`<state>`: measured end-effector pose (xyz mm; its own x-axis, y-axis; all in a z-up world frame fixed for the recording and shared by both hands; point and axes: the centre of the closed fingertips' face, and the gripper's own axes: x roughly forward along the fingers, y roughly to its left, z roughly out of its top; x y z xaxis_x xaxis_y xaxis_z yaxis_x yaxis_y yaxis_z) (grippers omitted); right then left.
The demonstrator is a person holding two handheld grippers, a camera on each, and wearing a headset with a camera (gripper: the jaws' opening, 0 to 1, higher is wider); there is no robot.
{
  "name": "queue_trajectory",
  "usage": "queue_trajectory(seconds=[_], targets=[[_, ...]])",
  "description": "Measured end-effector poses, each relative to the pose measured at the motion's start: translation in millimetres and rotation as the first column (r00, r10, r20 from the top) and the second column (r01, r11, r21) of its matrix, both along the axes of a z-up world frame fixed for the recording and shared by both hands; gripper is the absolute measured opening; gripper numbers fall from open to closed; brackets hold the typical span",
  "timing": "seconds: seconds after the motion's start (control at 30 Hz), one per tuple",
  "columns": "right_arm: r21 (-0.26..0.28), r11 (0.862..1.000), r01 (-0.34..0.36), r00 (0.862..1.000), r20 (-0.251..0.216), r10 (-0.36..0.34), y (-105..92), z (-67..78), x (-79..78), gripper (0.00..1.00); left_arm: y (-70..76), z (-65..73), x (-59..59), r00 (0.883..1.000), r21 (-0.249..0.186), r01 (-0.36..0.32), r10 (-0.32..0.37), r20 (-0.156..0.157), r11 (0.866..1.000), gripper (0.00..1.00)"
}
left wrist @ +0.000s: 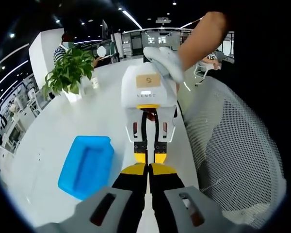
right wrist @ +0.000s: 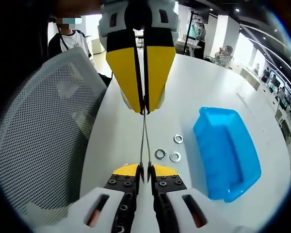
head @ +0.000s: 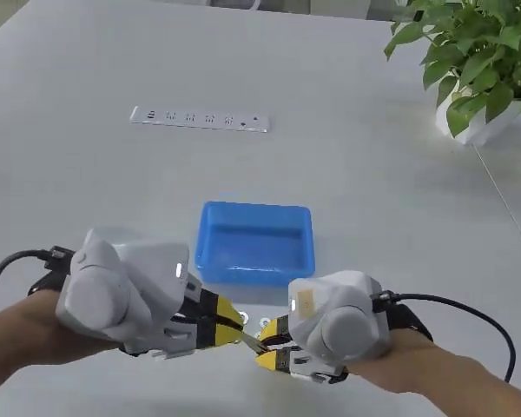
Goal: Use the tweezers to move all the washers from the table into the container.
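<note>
Thin metal tweezers [right wrist: 145, 138] span the gap between my two grippers, which face each other tip to tip. My right gripper [right wrist: 145, 173] is shut on one end, and my left gripper [right wrist: 144, 108] is shut on the other. Three washers [right wrist: 170, 150] lie on the white table just right of the tweezers, beside the blue container [right wrist: 230, 150]. In the head view the left gripper [head: 228, 319] and right gripper [head: 273, 346] meet in front of the container [head: 256, 211], with washers [head: 265, 324] between them. In the left gripper view its jaws [left wrist: 148, 171] stand closed against the right gripper [left wrist: 150, 156].
A white power strip [head: 200, 119] lies far back on the table. A potted plant [head: 482, 65] stands at the back right. A mesh chair [right wrist: 39, 126] stands at the table's near edge. A person sits behind it.
</note>
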<state>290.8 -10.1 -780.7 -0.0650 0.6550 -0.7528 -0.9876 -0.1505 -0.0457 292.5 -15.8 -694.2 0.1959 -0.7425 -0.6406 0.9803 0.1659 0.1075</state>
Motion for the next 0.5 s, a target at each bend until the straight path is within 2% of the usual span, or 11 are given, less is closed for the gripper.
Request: queue_trajectory(seconds=[0.37, 0.43, 0.5], targets=[[0.013, 1.000, 0.009, 1.000, -0.021, -0.009, 3.8, -2.2, -5.7, 0.11, -23.8, -0.1, -0.4, 0.998, -0.002, 0.064, -0.064, -0.015, 0.998, 0.05], [0.006, 1.000, 0.007, 1.000, -0.018, -0.007, 1.9, -4.4, -6.5, 0.11, -25.7, -2.3, -1.2, 0.997, 0.007, 0.077, -0.077, -0.016, 0.997, 0.05], [0.015, 1.000, 0.017, 1.000, -0.022, -0.017, 1.2, -3.6, -5.8, 0.12, -26.9, -2.3, -0.7, 0.997, -0.004, 0.076, -0.076, -0.021, 0.997, 0.05]])
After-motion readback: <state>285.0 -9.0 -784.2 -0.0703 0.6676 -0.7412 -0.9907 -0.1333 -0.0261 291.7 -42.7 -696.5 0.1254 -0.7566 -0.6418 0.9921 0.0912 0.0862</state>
